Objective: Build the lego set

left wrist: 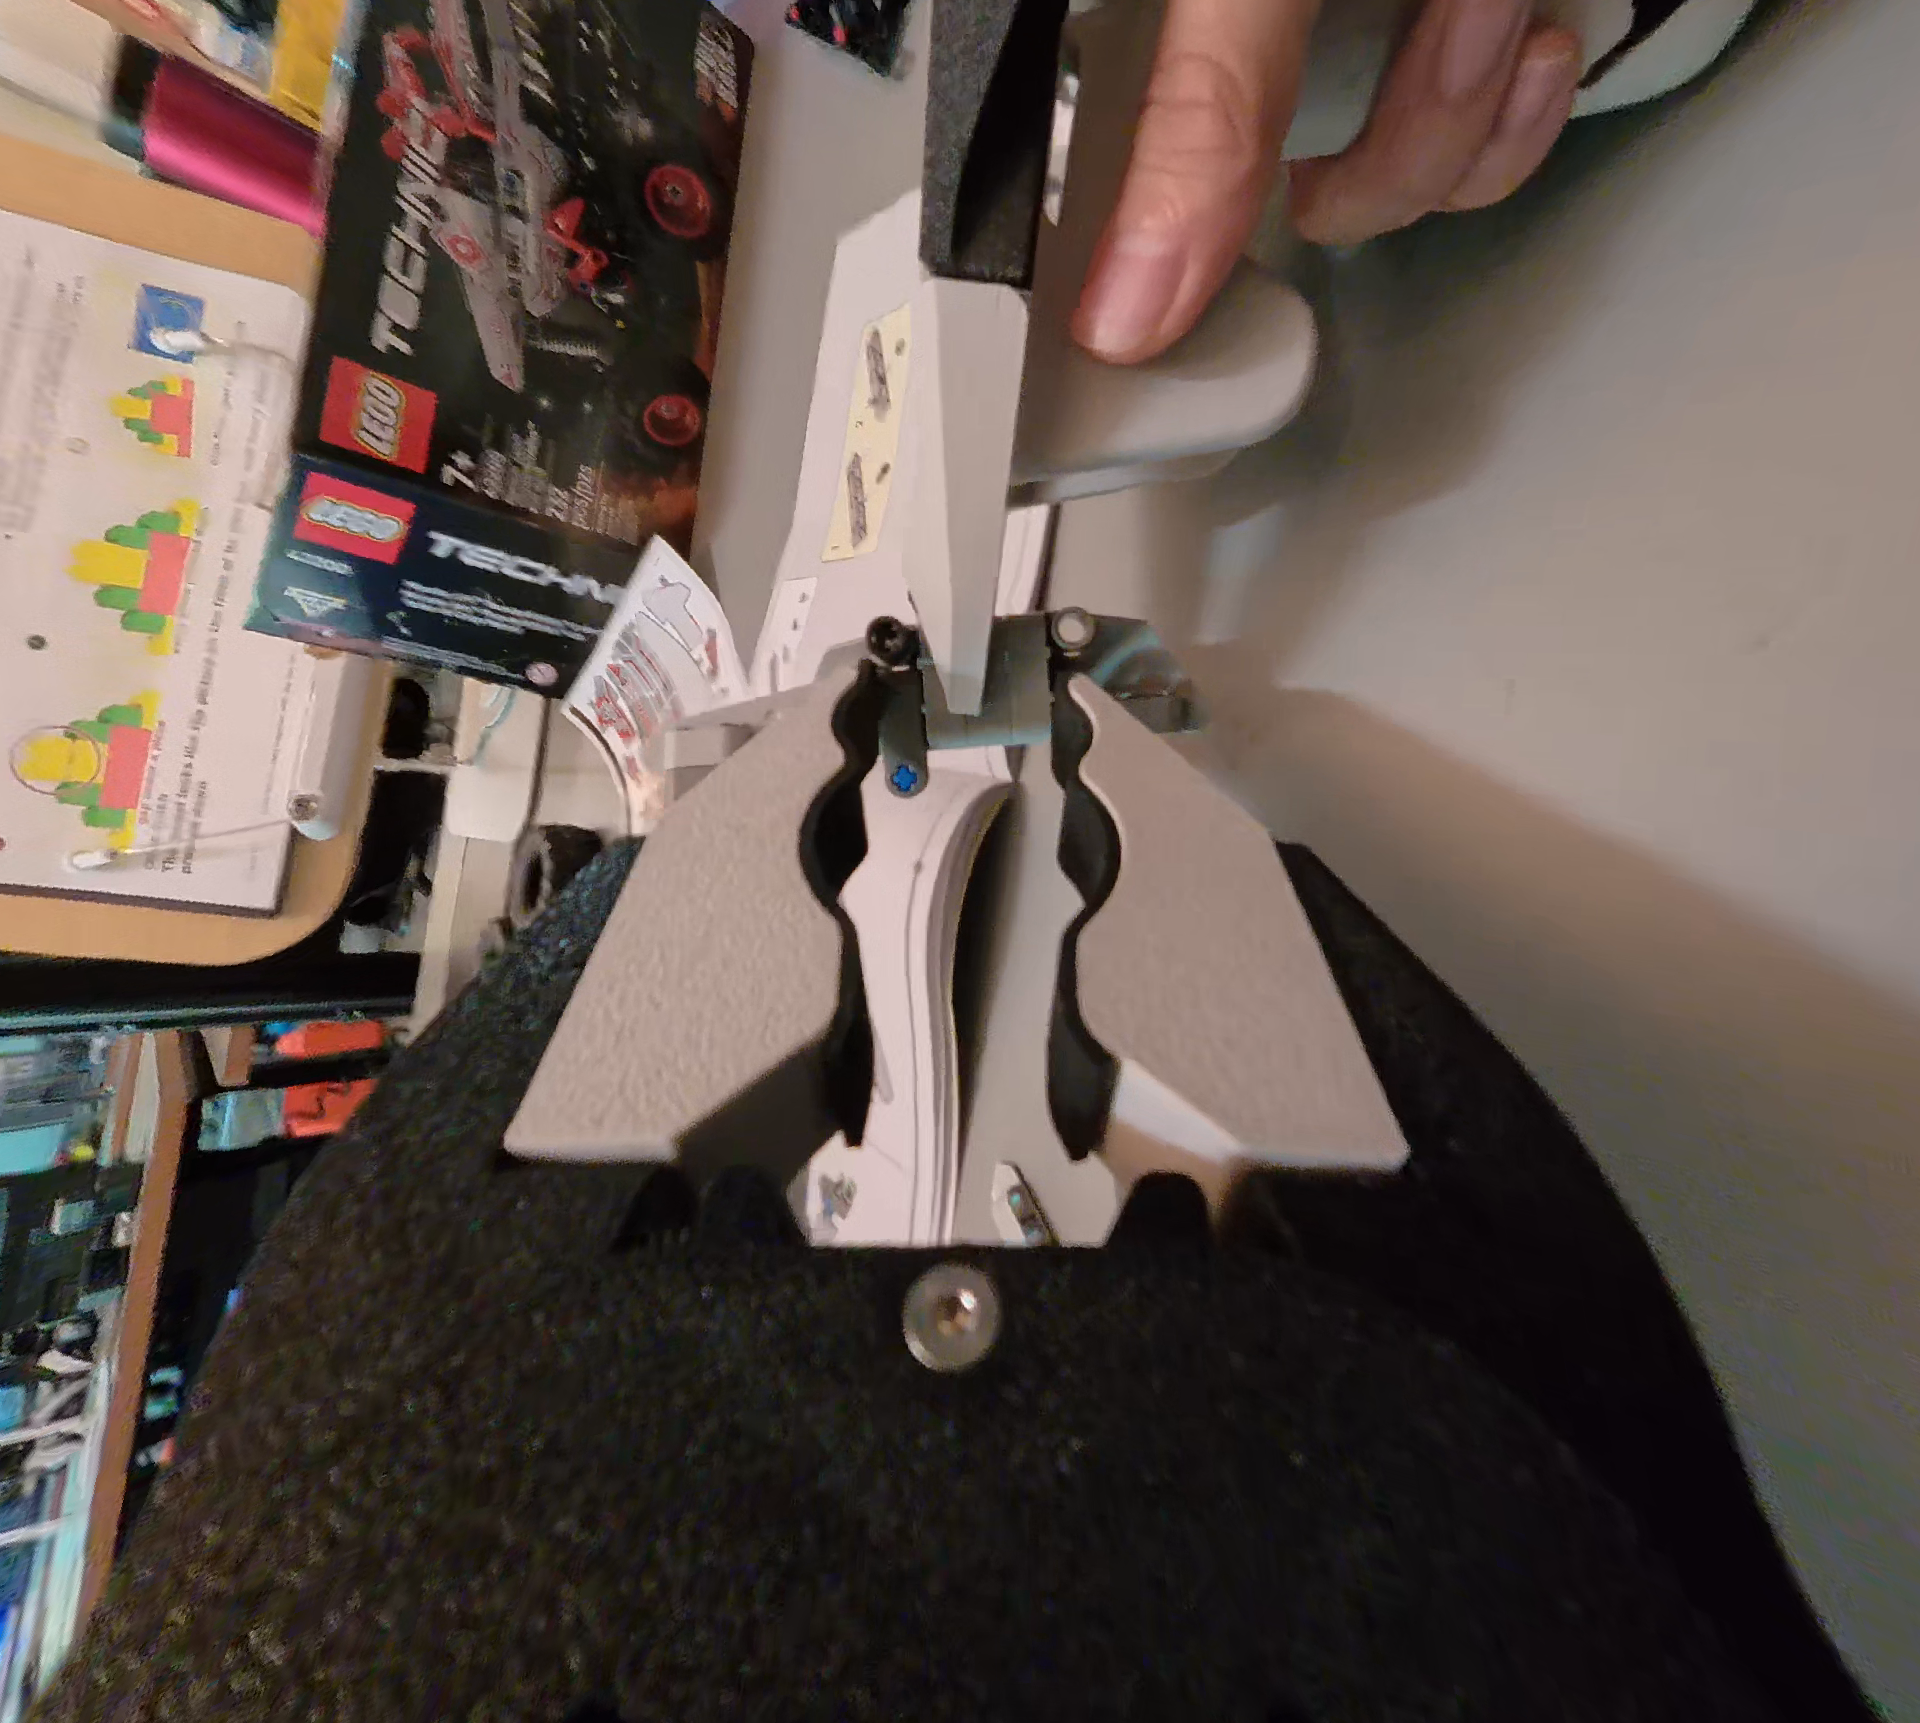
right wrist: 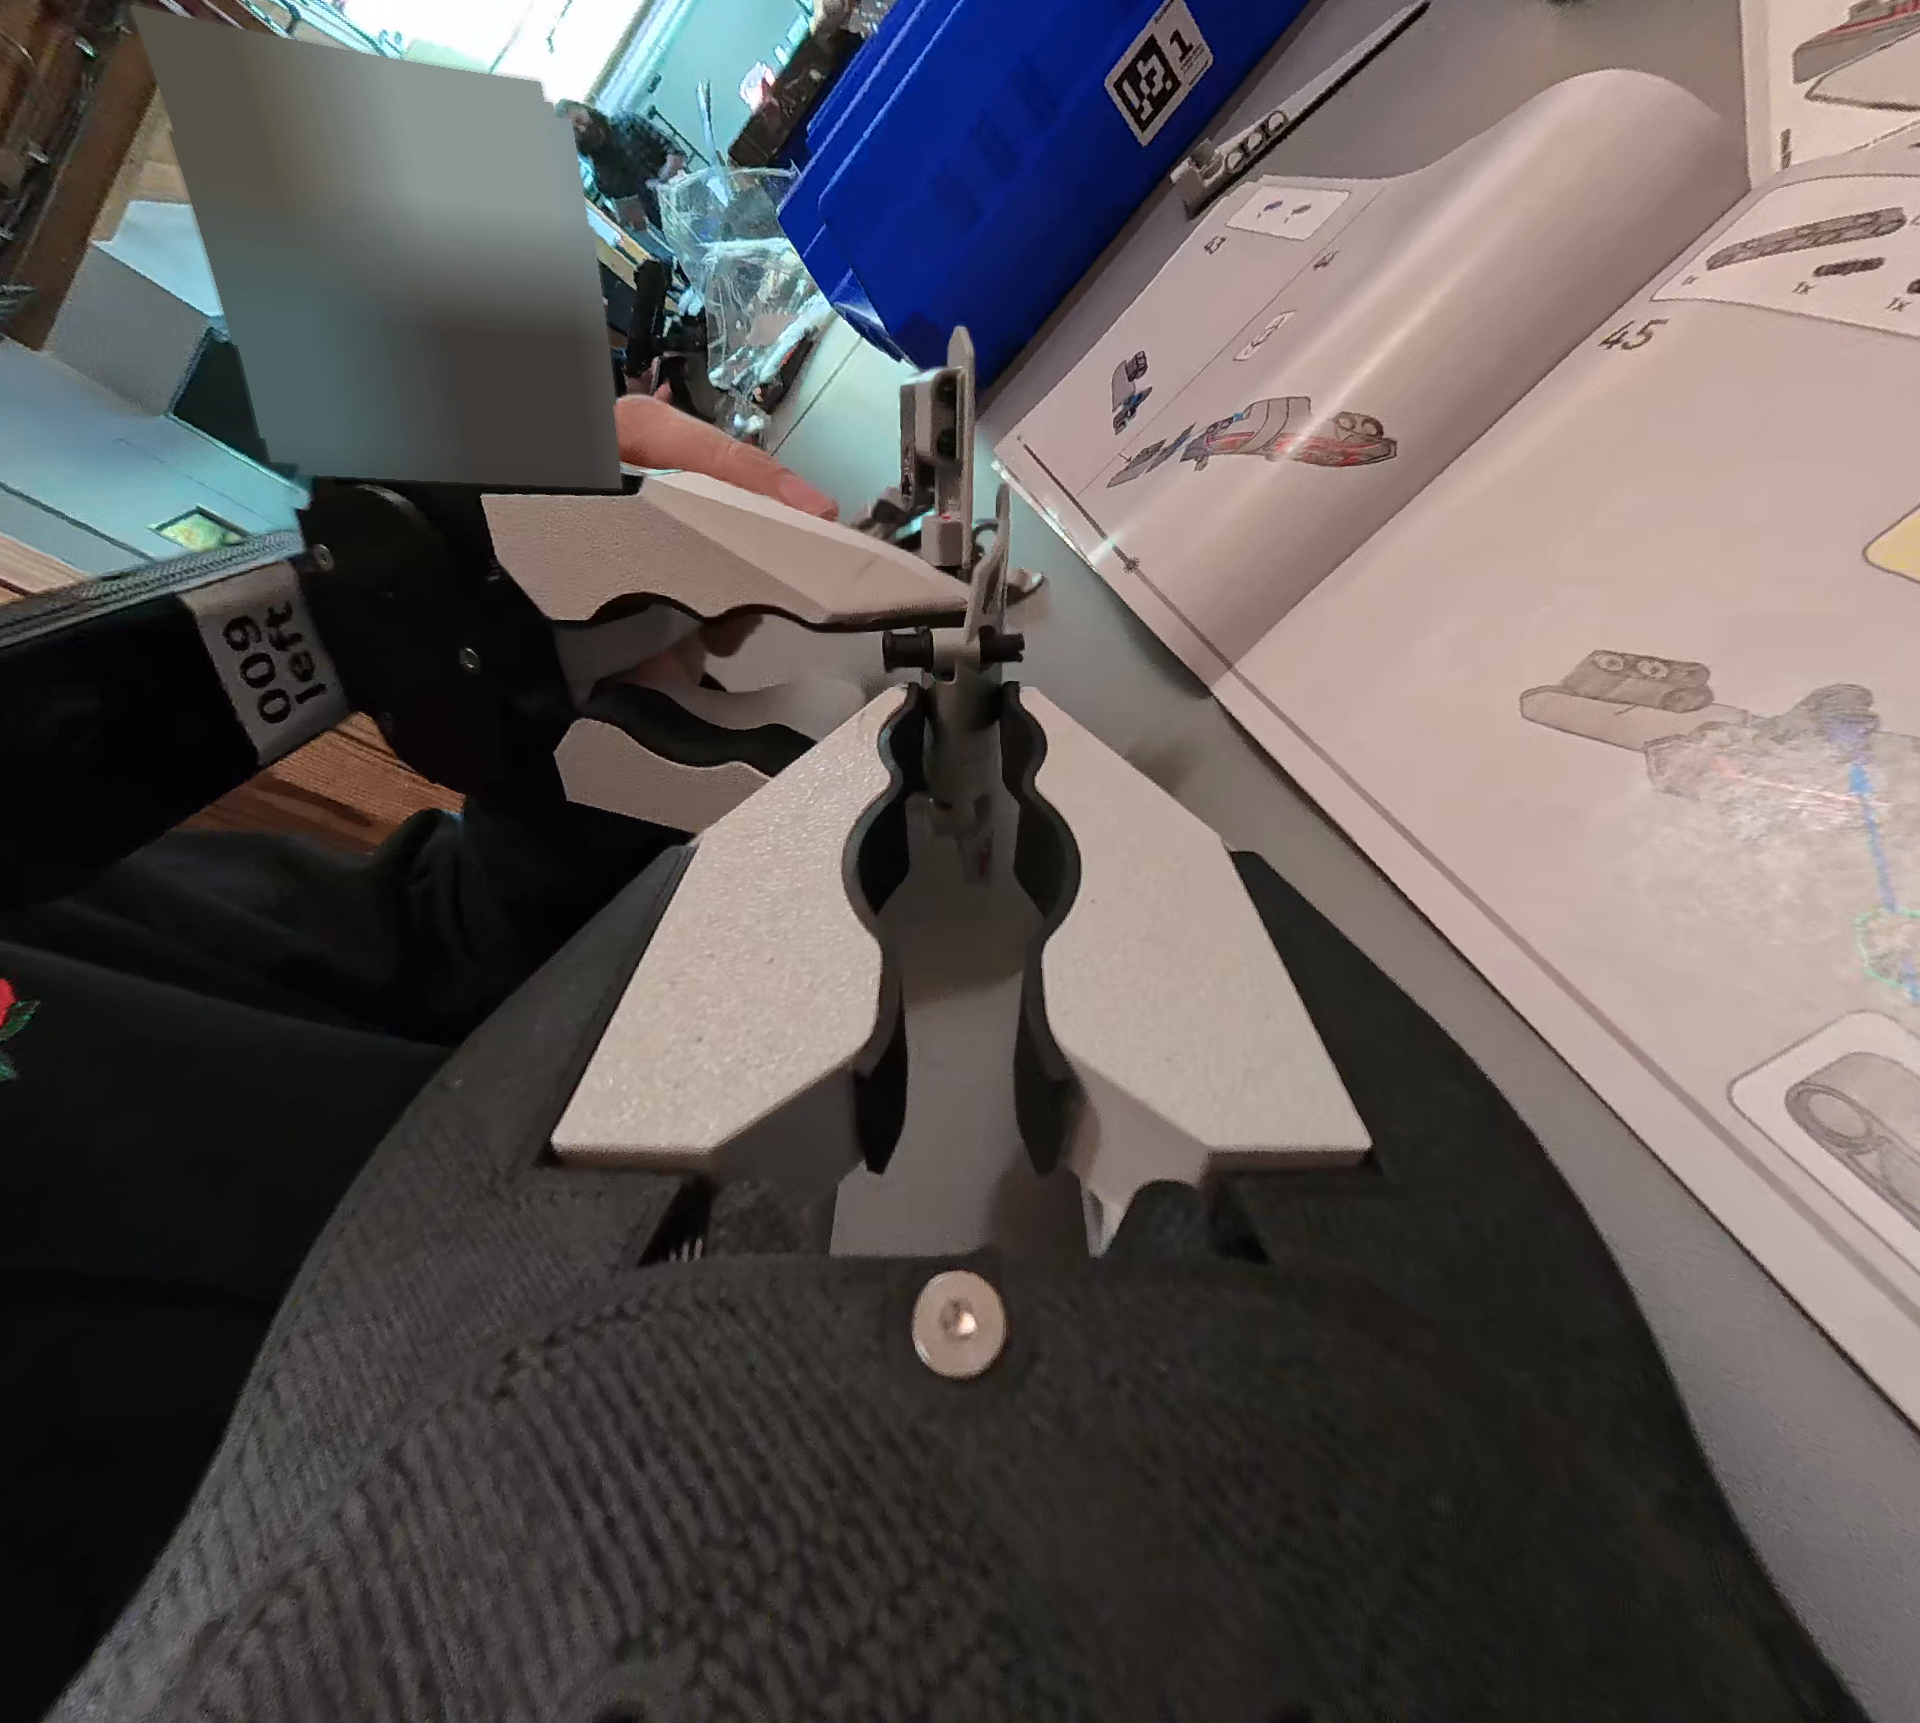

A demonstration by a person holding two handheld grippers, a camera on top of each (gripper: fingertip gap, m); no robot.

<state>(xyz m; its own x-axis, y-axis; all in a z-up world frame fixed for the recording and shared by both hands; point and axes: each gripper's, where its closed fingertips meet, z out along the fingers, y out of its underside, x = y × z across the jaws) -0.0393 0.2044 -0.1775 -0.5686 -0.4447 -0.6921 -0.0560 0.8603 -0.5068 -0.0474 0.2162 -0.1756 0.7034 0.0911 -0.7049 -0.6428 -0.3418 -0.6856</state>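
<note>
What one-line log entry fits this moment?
stage: assembling | right gripper: shut on gray lego piece | left gripper: at same piece, grip unclear | manual: open

left gripper (left wrist: 956, 717) — grey jaws, black textured body | right gripper (right wrist: 961, 728) — same, silver screw

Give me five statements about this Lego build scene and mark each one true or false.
1. Both grippers meet at one small grey Lego assembly. True.
2. The instruction booklet is closed. False: it lies open on the table, pages showing build steps.
3. The right gripper holds the grey assembly between its fingers. True.
4. The storage bins behind the booklet are red. False: they are blue.
5. The Lego box lies inside the left gripper. False: it sits off to the side, beyond the gripper, apart from its fingers.
</note>
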